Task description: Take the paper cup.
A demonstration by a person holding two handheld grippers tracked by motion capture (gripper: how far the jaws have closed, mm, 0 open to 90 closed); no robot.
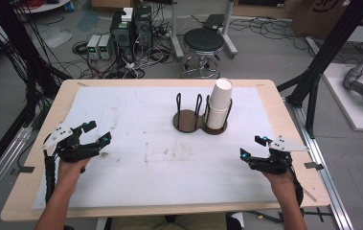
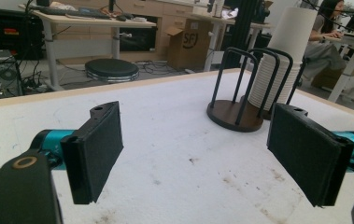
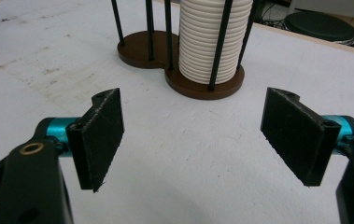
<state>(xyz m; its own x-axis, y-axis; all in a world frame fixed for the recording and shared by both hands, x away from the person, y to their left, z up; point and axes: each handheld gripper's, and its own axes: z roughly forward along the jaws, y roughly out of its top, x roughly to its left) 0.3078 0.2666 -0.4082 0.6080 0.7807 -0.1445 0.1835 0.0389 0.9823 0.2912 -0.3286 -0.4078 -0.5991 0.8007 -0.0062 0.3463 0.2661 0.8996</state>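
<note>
- The left tongs [image 1: 96, 132] and the right tongs [image 1: 251, 147] both stand open and empty, low over the white table [image 1: 136, 158].
- Ahead of and between them stands a stack of paper cups [image 1: 220, 108], in the right ring of a wire cup holder [image 1: 188, 120]; the left ring is empty.
- The cups look light, thin and easily crushed, so a gentle pinch on the top cup's wall, above the wires, seems best.

High view overhead, gripper views low, all sharing cup holder [image 1: 200, 120]
</note>
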